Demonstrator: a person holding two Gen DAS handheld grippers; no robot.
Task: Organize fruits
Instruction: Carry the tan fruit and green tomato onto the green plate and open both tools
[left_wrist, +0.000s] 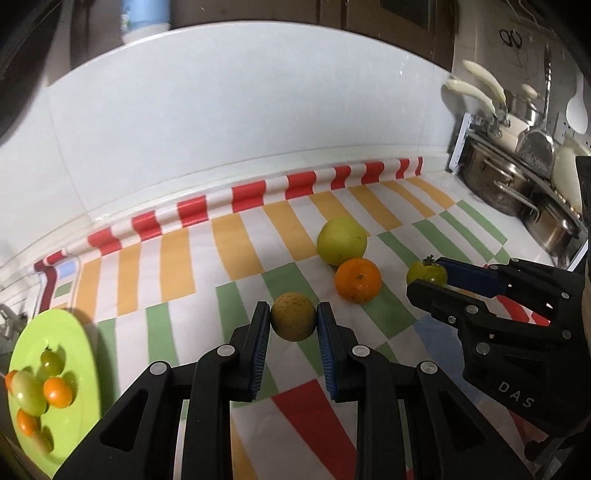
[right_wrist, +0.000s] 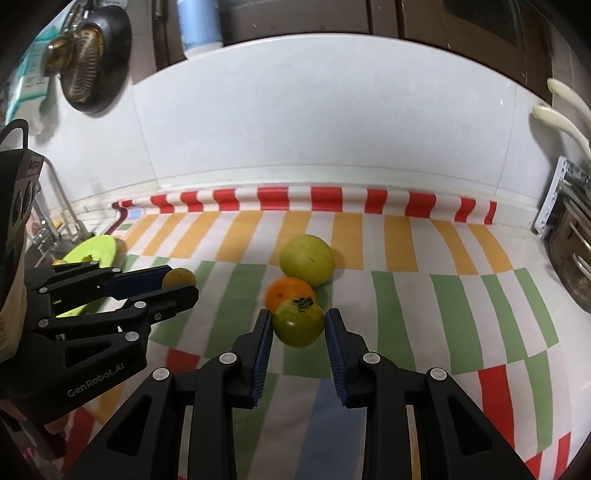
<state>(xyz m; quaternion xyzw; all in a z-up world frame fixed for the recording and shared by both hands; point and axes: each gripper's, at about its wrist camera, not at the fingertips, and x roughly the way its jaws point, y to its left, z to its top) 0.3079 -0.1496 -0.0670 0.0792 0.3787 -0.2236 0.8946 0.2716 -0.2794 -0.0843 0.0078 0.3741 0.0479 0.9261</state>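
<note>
Left gripper points down at a slant over the table, blue pads clamped on a dull yellow-green citrus fruit, one pad on each side. The fruit looks clear of the cloth, tho the fisheye makes that hard to judge. In the right wrist view the same gripper comes in from the left edge w/ the fruit at its tips.

Right gripper sits at a similar downward slant, closed on a green persimmon w/ a dry dark calyx on top. In the left wrist view it enters from the right, persimmon at its fingertips. The two grippers are side by side, well apart.

On the cloth betw. them: an orange and, just behind it, nearly touching, a bigger pale green fruit, prob. an apple. The orange is right behind the persimmon in the right wrist view.

Far left, a lime-green plate holds small fruits: a few oranges and green ones, bunched together.

Table is covered w/ a tablecloth in orange, green, red and white blocks, its red-striped edge riding up the white tiled wall. At right, steel pots on a rack w/ cream-handled pans above. A dark round pan hangs upper left in the right wrist view.
</note>
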